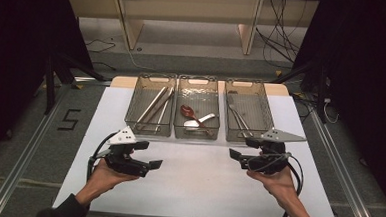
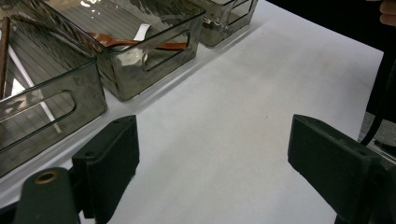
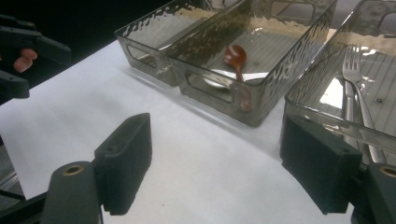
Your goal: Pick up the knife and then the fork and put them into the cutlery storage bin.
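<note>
Both jaw pairs stand wide on my feeds, nothing between the pads, just bare white table [image 1: 197,184] under them. Left gripper [image 1: 153,163] hangs over the near left of the sheet; right gripper [image 1: 234,155] sits near the front of the right bin [image 1: 268,112], its jaws pointing across toward the left one.

Readable writing: only a black "5" [image 1: 69,119] marked on the grey floor left of the table. No brand or label legible on the bins or grippers.

Three smoky translucent bins, rippled walls, cut-out handles, in a row at the far half of the sheet, touching or just beside each other. Right bin holds steel forks [image 3: 356,88] lying lengthwise. Middle bin [image 1: 195,133] holds a reddish-brown spoon [image 3: 235,57] and a white spoon [image 1: 198,122], the two crossing. Left bin [image 1: 131,110] holds long metallic chopsticks [image 1: 155,106], lying diagonal.
</note>
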A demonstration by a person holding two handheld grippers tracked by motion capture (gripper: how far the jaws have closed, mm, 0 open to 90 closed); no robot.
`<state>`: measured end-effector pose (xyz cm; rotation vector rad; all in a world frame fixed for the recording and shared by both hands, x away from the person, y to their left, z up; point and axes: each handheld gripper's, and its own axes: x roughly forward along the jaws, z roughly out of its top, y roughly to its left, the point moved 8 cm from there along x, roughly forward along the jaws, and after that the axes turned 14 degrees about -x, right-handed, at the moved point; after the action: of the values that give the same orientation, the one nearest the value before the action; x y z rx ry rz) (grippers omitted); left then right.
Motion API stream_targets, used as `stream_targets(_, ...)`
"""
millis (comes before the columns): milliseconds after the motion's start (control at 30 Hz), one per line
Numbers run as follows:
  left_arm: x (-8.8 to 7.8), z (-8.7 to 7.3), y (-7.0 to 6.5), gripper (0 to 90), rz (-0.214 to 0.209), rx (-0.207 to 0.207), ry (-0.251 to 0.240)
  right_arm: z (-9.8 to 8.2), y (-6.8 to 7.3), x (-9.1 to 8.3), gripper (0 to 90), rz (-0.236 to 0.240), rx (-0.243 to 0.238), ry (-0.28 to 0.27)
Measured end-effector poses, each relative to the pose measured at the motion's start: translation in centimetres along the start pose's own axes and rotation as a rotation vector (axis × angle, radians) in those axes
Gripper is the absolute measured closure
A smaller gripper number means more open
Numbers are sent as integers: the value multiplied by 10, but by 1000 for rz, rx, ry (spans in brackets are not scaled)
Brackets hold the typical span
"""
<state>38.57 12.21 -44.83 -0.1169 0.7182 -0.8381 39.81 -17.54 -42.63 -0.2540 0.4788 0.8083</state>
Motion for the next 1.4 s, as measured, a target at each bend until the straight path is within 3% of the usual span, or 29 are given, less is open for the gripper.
stream_targets(533, -1, 1, -1, 161, -17, -12, -15, -26, 14, -6, 242, -17, -5, 6)
stream_targets(667, -2, 2, -2, 161, -21, -15, -21, -27, 16, -7, 241, -23, -22, 8)
stream_targets(1400, -2, 1, -2, 159, -26, -15, -17, -27, 14, -10, 216, -39, -18, 0)
